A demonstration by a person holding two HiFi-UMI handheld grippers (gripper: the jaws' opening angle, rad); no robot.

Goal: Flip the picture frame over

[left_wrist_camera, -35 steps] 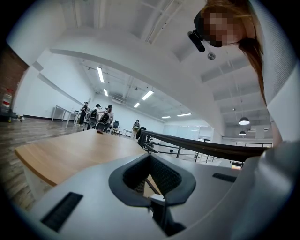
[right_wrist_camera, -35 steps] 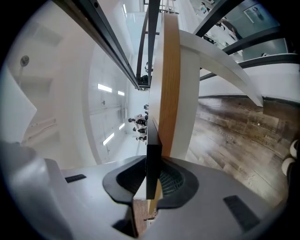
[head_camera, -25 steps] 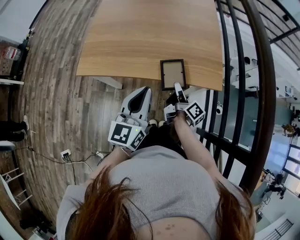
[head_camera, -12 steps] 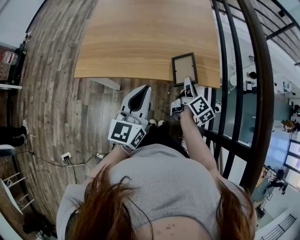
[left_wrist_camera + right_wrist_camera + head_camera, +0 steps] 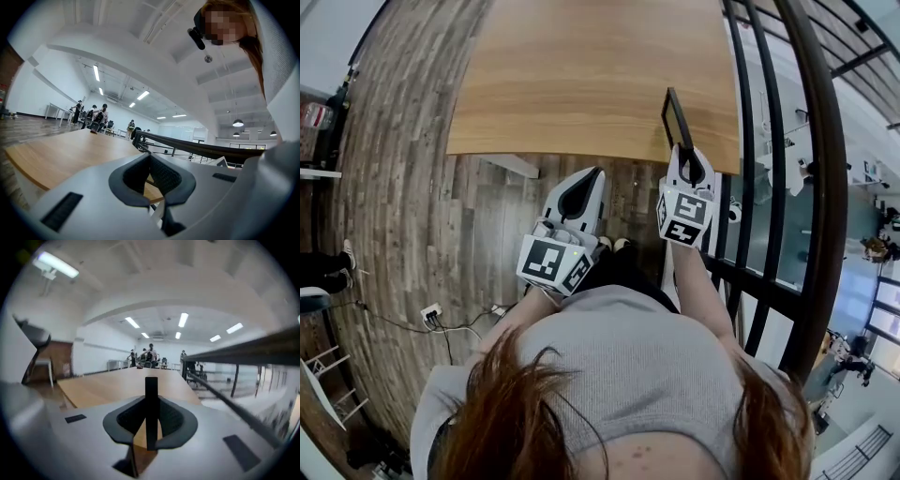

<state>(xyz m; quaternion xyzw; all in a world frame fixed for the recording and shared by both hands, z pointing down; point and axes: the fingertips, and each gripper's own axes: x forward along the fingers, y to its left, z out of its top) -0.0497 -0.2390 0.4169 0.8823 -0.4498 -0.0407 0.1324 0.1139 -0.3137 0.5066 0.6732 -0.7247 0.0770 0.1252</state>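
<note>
Mid-flip: right gripper (image 5: 687, 157) clamps the frame (image 5: 676, 115) on edge over the table (image 5: 581, 75); left gripper (image 5: 579, 195) closed, empty. Next, tip it over flat.

The light wooden desk (image 5: 581, 75) looks smooth and matt, the thin black picture frame (image 5: 676, 116) matt, the grey plank floor (image 5: 412, 187) rough-grained.

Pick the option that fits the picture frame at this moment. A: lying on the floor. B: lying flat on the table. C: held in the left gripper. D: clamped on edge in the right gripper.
D: the picture frame stands edge-on between the pads of the right gripper, as its own view shows.
</note>
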